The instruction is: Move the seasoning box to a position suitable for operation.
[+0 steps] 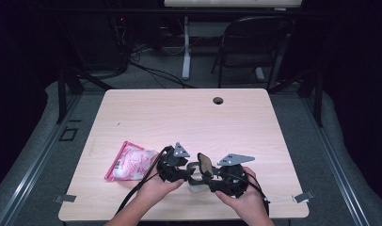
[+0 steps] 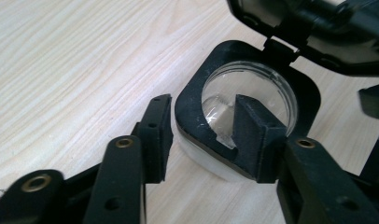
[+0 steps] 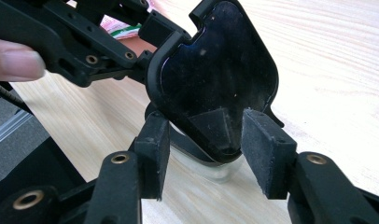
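We held our left gripper (image 2: 204,128) with its jaws apart astride one edge of the black square compact case (image 2: 197,93) with its round clear insert, not pressing it. Our right gripper (image 3: 204,154) stood wide around the case's raised dark mirror lid (image 3: 215,79). It sat on the pale wooden table (image 1: 179,113), near the pink-and-white plastic packet (image 1: 129,162).

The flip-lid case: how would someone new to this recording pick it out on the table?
Start at the near edge of the light wooden table, where both hands meet. Between the two tongs sits the black case, rounded-square, over a clear round insert, its hinged lid standing open. The only other item, a pink-and-white packet, lies to its left.
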Demonstrator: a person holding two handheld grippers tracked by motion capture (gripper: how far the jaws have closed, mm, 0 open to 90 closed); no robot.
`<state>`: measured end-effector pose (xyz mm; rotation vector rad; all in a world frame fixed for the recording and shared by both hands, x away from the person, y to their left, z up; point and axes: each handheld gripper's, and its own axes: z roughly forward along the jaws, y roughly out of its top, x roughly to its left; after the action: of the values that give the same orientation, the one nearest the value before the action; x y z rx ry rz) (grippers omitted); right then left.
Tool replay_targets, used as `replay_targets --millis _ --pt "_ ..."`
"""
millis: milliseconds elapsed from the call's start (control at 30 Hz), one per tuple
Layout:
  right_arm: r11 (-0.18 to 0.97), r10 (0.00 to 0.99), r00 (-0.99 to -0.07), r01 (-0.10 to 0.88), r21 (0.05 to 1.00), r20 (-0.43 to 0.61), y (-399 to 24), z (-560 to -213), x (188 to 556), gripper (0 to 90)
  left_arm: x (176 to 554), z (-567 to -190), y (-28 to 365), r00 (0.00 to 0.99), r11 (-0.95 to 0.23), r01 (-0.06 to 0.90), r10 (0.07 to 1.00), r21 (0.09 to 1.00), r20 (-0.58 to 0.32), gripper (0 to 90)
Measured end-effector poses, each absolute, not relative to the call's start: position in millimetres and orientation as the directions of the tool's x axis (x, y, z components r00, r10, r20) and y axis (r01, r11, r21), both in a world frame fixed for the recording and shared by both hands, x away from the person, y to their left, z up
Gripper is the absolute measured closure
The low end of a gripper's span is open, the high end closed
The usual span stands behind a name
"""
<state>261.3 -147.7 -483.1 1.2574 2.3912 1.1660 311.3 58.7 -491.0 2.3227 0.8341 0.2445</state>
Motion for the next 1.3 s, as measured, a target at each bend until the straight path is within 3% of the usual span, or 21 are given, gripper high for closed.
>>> replay_targets --millis 167,667,1067,1300 --pt "0.324 0.764 -0.621 0.603 0.729 0.174 -150.1 -482.1 260.9 53.4 314.1 -495.0 60.0 0.78 -0.587 0.517 0.623 0.623 -0.06 64.9" --pt "0.315 0.766 -0.616 0.607 0.73 0.181 -158.3 -478.0 259.3 59.1 314.2 -495.8 60.3 0.786 -0.59 0.511 0.615 0.625 -0.062 65.1" --pt "0.298 0.78 -0.597 0.617 0.728 0.186 -179.4 -477.1 257.7 79.6 314.5 -496.2 62.3 0.788 -0.581 0.503 0.613 0.639 -0.063 67.1" --pt "0.272 0.789 -0.579 0.628 0.729 0.204 -182.7 -478.5 259.8 80.6 313.3 -496.3 61.8 0.786 -0.58 0.502 0.616 0.642 -0.058 66.7"
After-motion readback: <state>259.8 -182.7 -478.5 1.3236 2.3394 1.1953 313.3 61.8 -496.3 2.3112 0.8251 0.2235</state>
